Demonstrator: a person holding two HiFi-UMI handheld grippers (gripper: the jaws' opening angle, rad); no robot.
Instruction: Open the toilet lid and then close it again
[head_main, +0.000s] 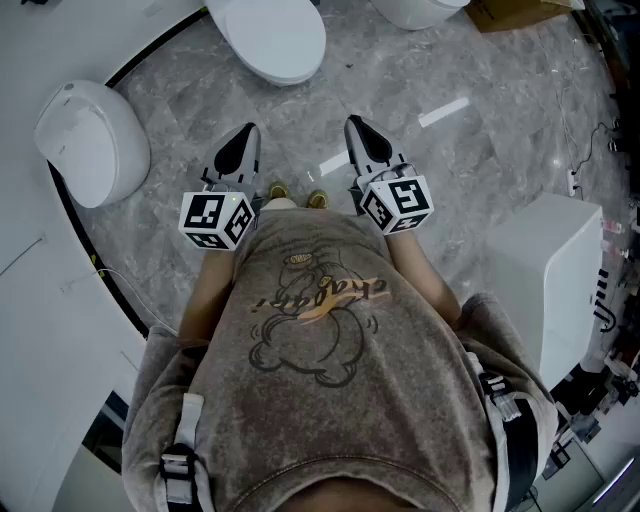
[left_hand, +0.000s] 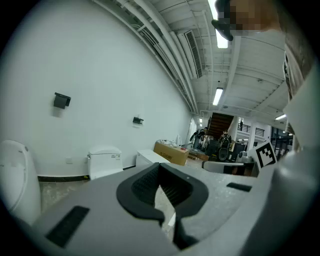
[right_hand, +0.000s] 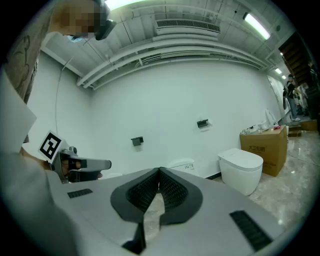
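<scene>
Holding my left tongs and right tongs closed, empty; toilet lid ahead seemed stiff, slick: front-rim hold.

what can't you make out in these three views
- Toilet ahead: head view, rear cut off by the top edge.
- Cardboard box print: right gripper view, too small to read.
- People in the background: left gripper view, too small and dark.
</scene>
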